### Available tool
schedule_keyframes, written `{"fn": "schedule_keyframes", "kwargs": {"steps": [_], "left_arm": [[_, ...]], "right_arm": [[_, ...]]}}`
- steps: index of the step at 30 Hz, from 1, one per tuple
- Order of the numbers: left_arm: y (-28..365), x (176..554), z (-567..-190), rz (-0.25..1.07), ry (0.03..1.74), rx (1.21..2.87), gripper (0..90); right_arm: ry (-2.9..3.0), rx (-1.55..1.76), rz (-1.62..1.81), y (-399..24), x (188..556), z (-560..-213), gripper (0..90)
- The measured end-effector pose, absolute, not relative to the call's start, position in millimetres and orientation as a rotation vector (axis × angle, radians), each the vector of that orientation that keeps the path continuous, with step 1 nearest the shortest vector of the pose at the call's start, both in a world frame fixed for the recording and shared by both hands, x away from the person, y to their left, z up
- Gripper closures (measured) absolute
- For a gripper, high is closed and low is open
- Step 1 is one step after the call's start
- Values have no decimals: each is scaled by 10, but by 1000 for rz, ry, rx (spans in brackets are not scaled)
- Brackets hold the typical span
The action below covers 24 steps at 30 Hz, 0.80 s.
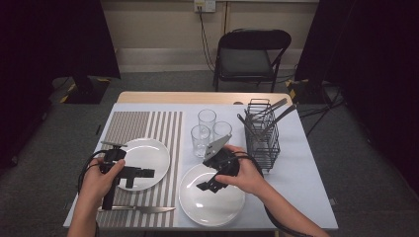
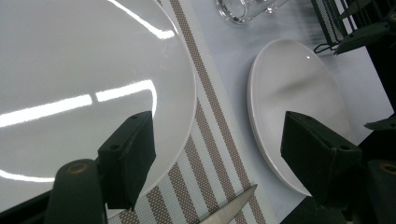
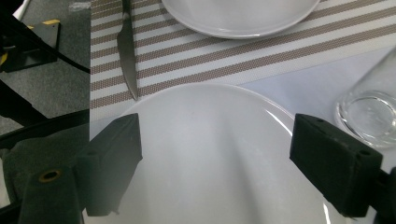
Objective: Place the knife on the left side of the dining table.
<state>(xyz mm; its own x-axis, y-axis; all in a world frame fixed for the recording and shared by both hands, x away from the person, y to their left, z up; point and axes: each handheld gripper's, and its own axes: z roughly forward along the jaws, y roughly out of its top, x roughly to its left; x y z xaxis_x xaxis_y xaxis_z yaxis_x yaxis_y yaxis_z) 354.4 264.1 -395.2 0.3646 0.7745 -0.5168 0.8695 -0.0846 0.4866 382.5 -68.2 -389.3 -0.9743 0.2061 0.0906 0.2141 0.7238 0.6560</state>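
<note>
Your two white plates lie apart: the left plate (image 1: 148,155) on the striped placemat (image 1: 170,128), the right plate (image 1: 210,202) on the bare surface (image 1: 301,182). Your left tool (image 1: 148,173) and right tool (image 1: 205,186) hover over them, jaws wide apart, empty. A knife (image 1: 143,209), three glasses (image 1: 207,129) and a cutlery rack (image 1: 262,136) stand nearby.

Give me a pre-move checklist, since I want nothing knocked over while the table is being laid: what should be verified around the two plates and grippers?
1. Left gripper open, nothing between its jaws: ok.
2. Right gripper open, nothing between its jaws: ok.
3. Plate on the striped placemat lies flat: ok.
4. Second plate flat on the white cloth, apart from the first: ok.
5. Knife on the placemat, clear of both plates: ok.
6. Three glasses upright, close by the right hand: ok, but tight.
</note>
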Motion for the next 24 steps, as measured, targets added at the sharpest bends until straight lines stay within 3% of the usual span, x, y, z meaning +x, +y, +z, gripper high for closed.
{"fn": "schedule_keyframes", "kwargs": {"steps": [24], "left_arm": [[2506,3633,-3987,-144,1406,1907,198]], "right_arm": [[-2929,-446,-1117,-1155,3899,-3691,169]]}}
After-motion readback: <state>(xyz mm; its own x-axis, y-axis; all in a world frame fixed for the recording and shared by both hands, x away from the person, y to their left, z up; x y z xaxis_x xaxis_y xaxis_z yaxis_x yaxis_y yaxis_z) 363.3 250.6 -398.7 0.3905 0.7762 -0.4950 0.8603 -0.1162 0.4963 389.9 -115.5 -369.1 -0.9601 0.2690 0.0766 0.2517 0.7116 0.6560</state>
